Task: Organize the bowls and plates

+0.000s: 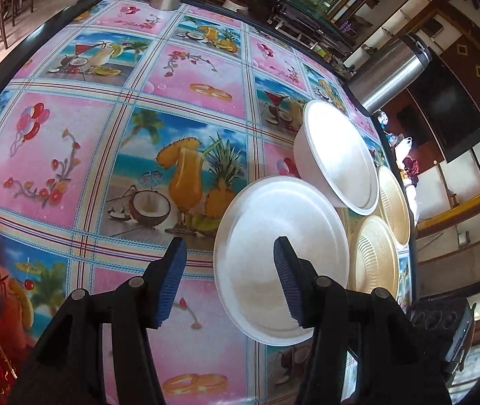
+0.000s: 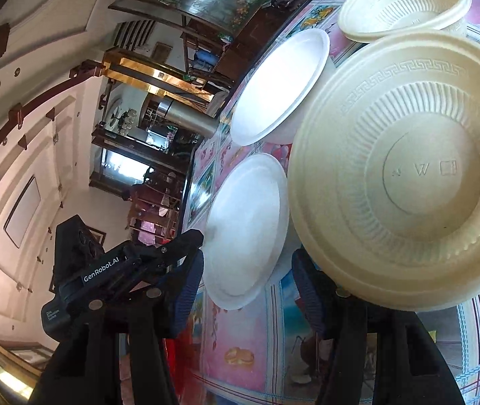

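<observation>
Left tongs (image 1: pixel 229 283) gaping empty astride the near round white foam plate's (image 1: pixel 266 236) rim, right tongs (image 2: pixel 246 287) released too — sink lower before clamping.

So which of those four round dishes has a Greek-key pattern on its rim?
The nearer cream ribbed bowl; the farther cream bowl, white foam bowl and white foam plate show none.

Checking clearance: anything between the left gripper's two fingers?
Only patterned tablecloth shows between the left gripper fingers; the near white plate sits behind the right finger, left wrist view.
</observation>
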The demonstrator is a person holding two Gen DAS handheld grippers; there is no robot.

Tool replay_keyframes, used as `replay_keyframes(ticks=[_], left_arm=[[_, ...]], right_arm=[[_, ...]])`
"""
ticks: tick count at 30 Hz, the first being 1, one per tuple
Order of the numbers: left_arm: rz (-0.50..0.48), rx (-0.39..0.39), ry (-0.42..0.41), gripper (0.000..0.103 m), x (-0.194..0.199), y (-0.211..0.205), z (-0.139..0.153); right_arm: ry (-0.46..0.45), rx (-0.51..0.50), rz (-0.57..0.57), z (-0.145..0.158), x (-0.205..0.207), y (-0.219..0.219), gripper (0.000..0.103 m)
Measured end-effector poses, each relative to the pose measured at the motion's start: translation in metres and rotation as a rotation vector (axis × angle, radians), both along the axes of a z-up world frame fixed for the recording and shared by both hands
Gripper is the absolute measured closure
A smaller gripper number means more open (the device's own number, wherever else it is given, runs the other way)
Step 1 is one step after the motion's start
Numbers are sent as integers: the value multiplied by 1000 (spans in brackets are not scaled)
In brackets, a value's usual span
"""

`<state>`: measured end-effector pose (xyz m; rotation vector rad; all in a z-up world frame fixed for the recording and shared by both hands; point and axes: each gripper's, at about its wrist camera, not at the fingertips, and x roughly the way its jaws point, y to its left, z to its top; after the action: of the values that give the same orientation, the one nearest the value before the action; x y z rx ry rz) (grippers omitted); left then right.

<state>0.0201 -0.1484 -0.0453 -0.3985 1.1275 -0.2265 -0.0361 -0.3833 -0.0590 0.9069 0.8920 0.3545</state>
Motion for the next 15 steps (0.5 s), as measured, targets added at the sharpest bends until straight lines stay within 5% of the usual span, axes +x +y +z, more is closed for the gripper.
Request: replay_keyframes(ticks=[15], left_arm=[[-49, -14, -59, 54, -4, -4, -4]], right_arm=[[-15, -63, -44, 4, 3, 8, 51]])
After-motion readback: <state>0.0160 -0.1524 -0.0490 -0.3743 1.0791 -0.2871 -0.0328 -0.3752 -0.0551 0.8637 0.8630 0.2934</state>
